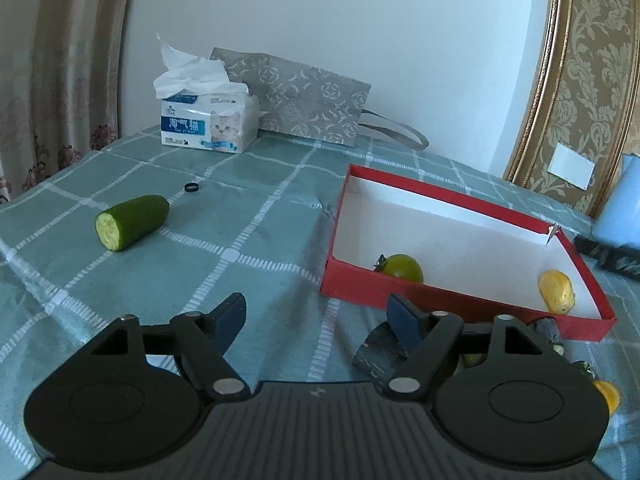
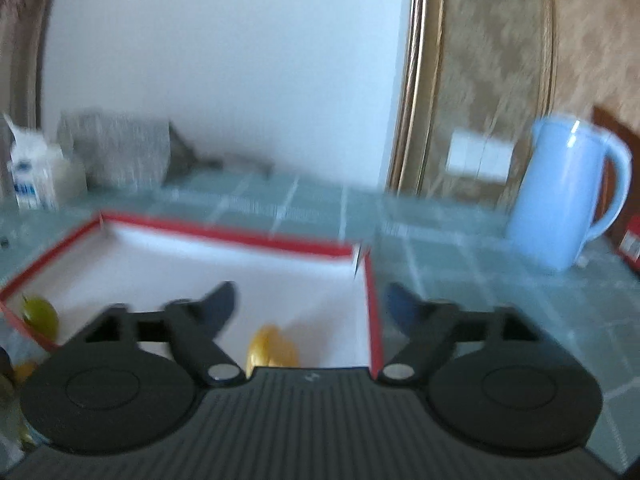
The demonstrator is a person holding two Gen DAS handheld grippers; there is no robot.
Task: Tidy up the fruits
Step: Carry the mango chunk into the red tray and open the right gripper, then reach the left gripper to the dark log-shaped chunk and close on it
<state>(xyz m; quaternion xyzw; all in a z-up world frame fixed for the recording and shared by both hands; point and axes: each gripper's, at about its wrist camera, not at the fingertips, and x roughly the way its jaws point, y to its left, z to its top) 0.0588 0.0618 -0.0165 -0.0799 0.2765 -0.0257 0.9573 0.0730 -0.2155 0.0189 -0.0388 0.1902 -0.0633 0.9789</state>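
Surface: desk (image 1: 248, 216) covered with a green cloth checked in white.
Red box: shallow red box (image 1: 400, 284) with a white inside, open at the top, lying on the desk on the right in the left wrist view; its far right corner is split.
Green fruit: a round green tomato (image 1: 402, 267) with its stalk on lies inside the box against the near wall, at the left end.
Yellow fruit: a yellow fruit (image 1: 556, 292) lies inside the box near the right corner, well apart from the green tomato. The right wrist view is blurred; it shows the same fruit just ahead of the gripper body.
Cucumber: a cut cucumber piece (image 1: 132, 222) lies on the cloth outside the box, well to its left, cut face toward the camera.
Other fruit: another yellow piece (image 1: 608, 396) shows at the right edge, outside the box, partly hidden by the gripper.
Left gripper (image 1: 318, 314): fingers apart, nothing between them, held over bare cloth just short of the box's near wall.
Right gripper (image 2: 312, 304): fingers wide apart, gripping nothing; the box's right wall runs between them.
Background: tissue pack (image 1: 210, 120) and patterned grey bag (image 1: 304, 96) at the far edge; small black ring (image 1: 192, 187) on the cloth; light blue jug (image 2: 568, 196) right of the box.
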